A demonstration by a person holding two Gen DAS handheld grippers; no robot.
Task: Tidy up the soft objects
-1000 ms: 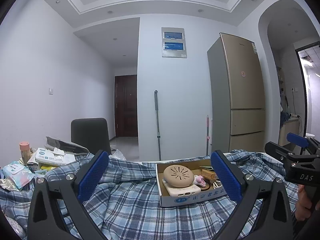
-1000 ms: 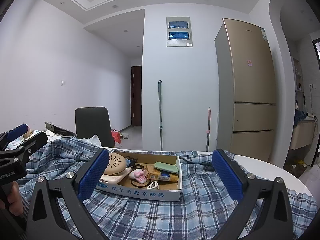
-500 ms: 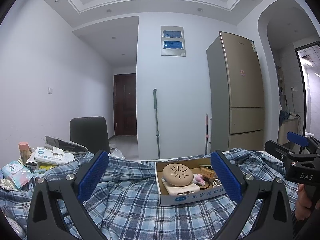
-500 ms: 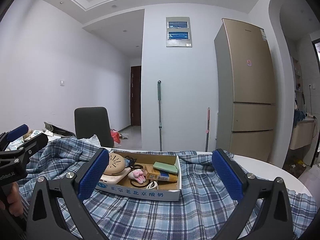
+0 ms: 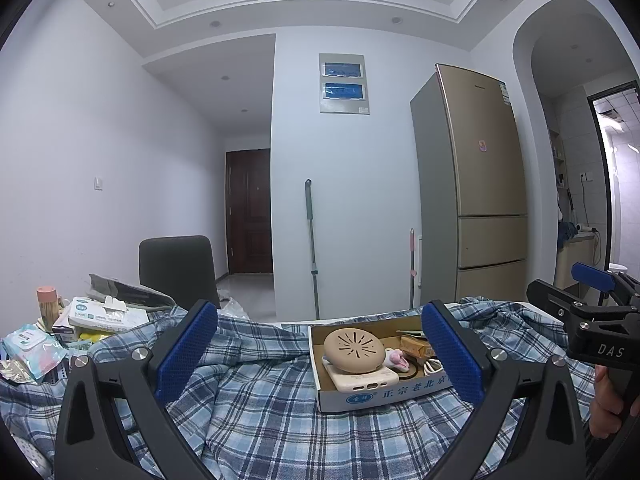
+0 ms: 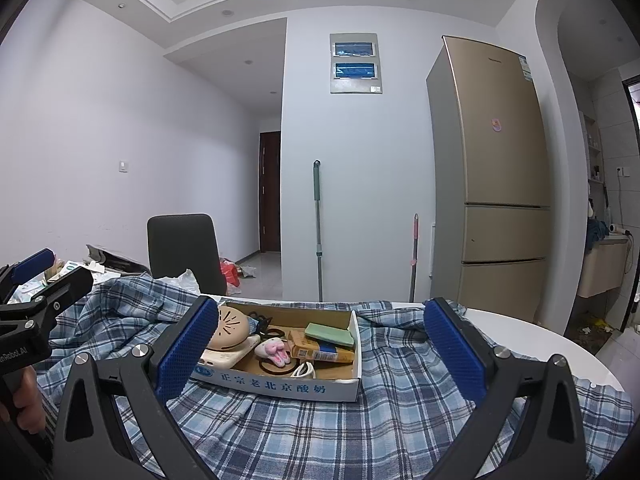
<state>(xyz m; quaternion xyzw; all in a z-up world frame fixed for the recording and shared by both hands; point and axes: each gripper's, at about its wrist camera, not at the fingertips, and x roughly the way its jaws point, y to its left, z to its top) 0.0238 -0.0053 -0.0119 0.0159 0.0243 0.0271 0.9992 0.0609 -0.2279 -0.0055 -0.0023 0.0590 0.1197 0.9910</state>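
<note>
Left gripper and right gripper, each with jaws spread wide and nothing held between the blue pads. Both hover above a blue plaid shirt, which lies crumpled and spread over the white round tabletop. A shallow cardboard box with blue printed characters rests on the shirt; it sits ahead of the left gripper, toward its right finger, and ahead of the right gripper, toward its left finger. Inside the box: a round beige vented disc lying on a cream power bank, a small pink-and-white bunny plush, a green sponge atop an orange carton, and a coiled white cable. Far left of the left gripper, wet-wipe packs and other clutter lie beside the shirt. Each gripper appears at the edge of the other's view, side by side and apart. Beyond the tabletop: a dark chair, a gold refrigerator, and a mop handle leaning against the wall.
</note>
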